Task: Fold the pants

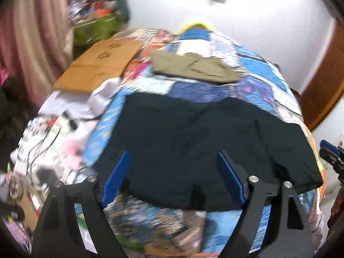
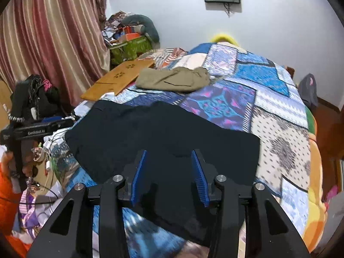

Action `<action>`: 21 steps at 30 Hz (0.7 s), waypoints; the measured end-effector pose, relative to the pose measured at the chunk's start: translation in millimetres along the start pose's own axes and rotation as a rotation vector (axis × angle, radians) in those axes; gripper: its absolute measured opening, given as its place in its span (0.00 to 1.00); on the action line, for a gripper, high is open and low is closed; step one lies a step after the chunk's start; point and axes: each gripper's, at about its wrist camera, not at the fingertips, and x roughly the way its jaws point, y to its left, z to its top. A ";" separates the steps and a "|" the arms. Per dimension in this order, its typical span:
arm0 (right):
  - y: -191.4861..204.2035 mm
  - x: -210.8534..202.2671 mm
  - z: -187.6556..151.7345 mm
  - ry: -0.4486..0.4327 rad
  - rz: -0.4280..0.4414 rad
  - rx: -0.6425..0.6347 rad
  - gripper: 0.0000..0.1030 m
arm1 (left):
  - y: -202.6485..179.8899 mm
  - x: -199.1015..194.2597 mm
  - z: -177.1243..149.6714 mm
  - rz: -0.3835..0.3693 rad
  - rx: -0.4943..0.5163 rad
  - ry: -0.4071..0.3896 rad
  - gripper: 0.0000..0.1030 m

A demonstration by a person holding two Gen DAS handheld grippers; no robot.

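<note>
Left tool [image 1: 172, 176] agape, dark pants [image 1: 204, 150] crosswise

My left camera looks forward between my left fingers [image 1: 120, 178], tilted down onto the bed [image 1: 253, 68] from its near edge, close over the dark pants [image 1: 193, 142]; my right camera sits just to its right, facing the same way, equally near, over the pants [image 2: 163, 137]; both share the quilt, the khaki garment [image 1: 193, 66] [image 2: 174, 79], the board [image 1: 101, 64] [image 2: 120, 75], the curtain [image 1: 32, 32] [image 2: 53, 28] and the far wall; each catches the other tong at its edge.
</note>
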 end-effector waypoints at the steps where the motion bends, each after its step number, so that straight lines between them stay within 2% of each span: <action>1: 5.6 4.2 2.6 -0.002 0.010 -0.004 0.40 | 11.3 1.6 -3.0 0.004 -0.023 0.012 0.81; 4: 17.8 14.8 5.8 0.006 0.008 -0.025 0.41 | 46.2 10.2 -16.1 -0.026 -0.113 0.062 0.81; 10: 37.3 39.9 -3.8 0.082 0.012 -0.052 0.42 | 74.3 36.2 -42.9 -0.096 -0.246 0.151 0.81; 14: 40.9 62.0 -19.2 0.161 -0.009 -0.055 0.43 | 70.2 46.7 -51.4 -0.153 -0.274 0.189 0.81; 21: 41.1 60.0 -22.8 0.147 -0.010 -0.041 0.43 | 59.3 60.5 -49.8 -0.212 -0.265 0.200 0.81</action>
